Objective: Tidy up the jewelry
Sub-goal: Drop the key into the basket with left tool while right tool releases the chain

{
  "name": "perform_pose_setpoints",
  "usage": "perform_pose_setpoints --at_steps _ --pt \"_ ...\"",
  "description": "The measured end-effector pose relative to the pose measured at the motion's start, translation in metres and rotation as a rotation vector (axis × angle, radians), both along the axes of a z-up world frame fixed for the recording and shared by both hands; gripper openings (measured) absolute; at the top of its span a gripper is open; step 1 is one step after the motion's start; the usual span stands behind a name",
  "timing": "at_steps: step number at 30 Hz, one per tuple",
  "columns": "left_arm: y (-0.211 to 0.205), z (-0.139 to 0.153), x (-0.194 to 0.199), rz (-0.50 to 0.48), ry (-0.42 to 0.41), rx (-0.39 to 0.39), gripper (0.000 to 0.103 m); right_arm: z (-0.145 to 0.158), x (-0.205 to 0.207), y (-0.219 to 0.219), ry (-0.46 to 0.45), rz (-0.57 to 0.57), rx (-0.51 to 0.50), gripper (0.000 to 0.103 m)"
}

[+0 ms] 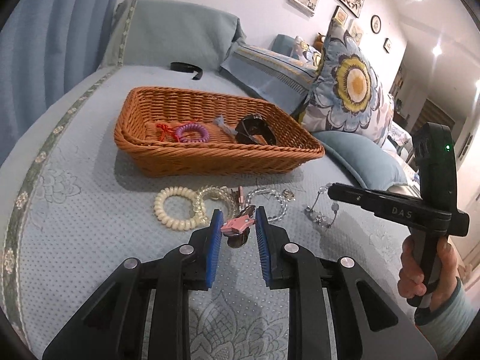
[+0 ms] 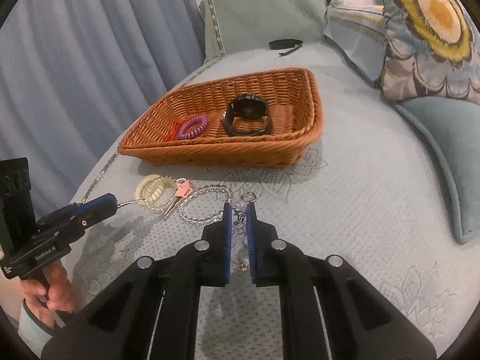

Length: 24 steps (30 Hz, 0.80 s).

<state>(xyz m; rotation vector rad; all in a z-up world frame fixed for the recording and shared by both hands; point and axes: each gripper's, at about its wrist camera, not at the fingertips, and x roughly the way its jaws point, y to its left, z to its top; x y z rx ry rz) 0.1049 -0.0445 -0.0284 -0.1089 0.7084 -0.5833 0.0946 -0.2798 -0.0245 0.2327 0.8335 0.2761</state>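
Observation:
My left gripper (image 1: 238, 222) is shut on the ring of a key bunch with a pink-headed key (image 1: 235, 225), just above the bedspread. In the right wrist view, the left gripper (image 2: 115, 202) holds the ring and the pink-headed key (image 2: 183, 189) trails from it. My right gripper (image 2: 238, 216) is shut on a clear crystal chain (image 2: 240, 225), which dangles from the right gripper (image 1: 331, 190). A cream coil hair tie (image 1: 177, 210) and a clear bead bracelet (image 2: 204, 207) lie on the bed. Behind stands a wicker basket (image 1: 210, 156) holding a purple coil tie (image 1: 192, 132) and a black watch (image 2: 249, 114).
A black strap (image 1: 186, 67) lies on the bed behind the basket. A floral cushion (image 1: 351, 87) and blue pillows crowd the right side. A blue curtain (image 2: 75, 60) hangs past the bed's left edge. A hand (image 1: 420, 270) grips the right tool's handle.

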Motion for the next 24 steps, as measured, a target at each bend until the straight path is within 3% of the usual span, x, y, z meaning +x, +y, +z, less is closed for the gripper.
perform_pose_setpoints --at_steps 7,14,24 --pt "0.002 0.006 -0.002 -0.008 -0.02 -0.023 0.021 0.016 -0.009 -0.002 -0.047 0.008 0.039 0.008" --pt "0.008 0.034 -0.005 -0.012 -0.076 -0.082 0.021 0.045 -0.014 -0.003 -0.108 0.009 0.075 0.008" --pt "0.001 0.072 0.048 0.007 -0.144 -0.073 0.021 0.089 0.037 0.022 -0.189 0.022 0.05 0.008"
